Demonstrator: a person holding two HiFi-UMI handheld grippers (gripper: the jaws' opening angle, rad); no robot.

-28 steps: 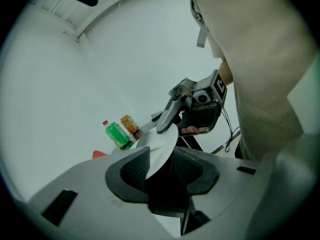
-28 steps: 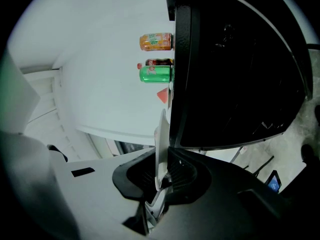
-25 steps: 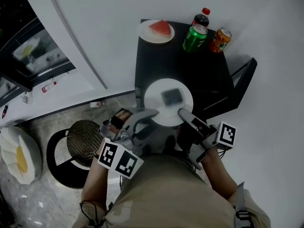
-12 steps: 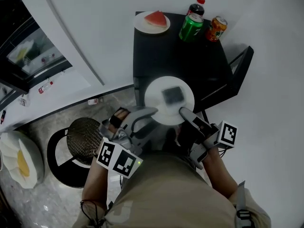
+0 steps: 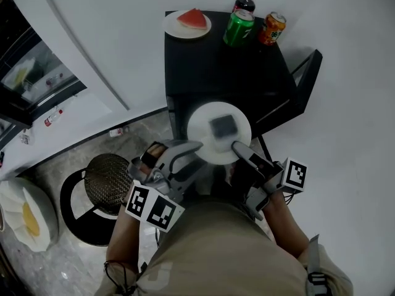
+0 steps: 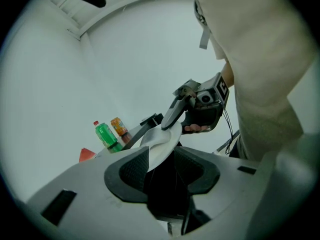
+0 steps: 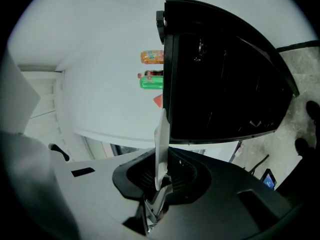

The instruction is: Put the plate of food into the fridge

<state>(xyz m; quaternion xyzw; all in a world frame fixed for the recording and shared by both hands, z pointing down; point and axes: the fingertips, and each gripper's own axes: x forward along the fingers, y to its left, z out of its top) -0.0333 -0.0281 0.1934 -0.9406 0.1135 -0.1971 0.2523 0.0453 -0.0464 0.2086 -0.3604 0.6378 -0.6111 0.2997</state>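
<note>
- The left gripper (image 6: pixel 160 156) holds the rim of the plate (image 5: pixel 203 125). The white edge slants across the gap, against one pad deep down and against the other pad's tip. Its jaws stand moderately apart and have just eased slightly wider, with the rim between them.
- The right gripper (image 7: pixel 161 171) has its jaws narrow and clamped on the opposite rim. In the right gripper view the plate stands edge-on between the pads and runs straight out ahead of them.
- The plate spans the space between the two grippers and is carried roughly level, with a dark square piece of food (image 5: pixel 222 126) at its middle, ahead of both sets of jaws.
- Beyond the jaws and under the plate's far edge is a black table (image 5: pixel 210 66).
- At the table's far end, well apart from the jaws, stand a second plate with a watermelon slice (image 5: pixel 192 18), a green can (image 5: pixel 238 28), an orange can (image 5: pixel 271 28) and a red-capped bottle (image 5: pixel 245 0).
</note>
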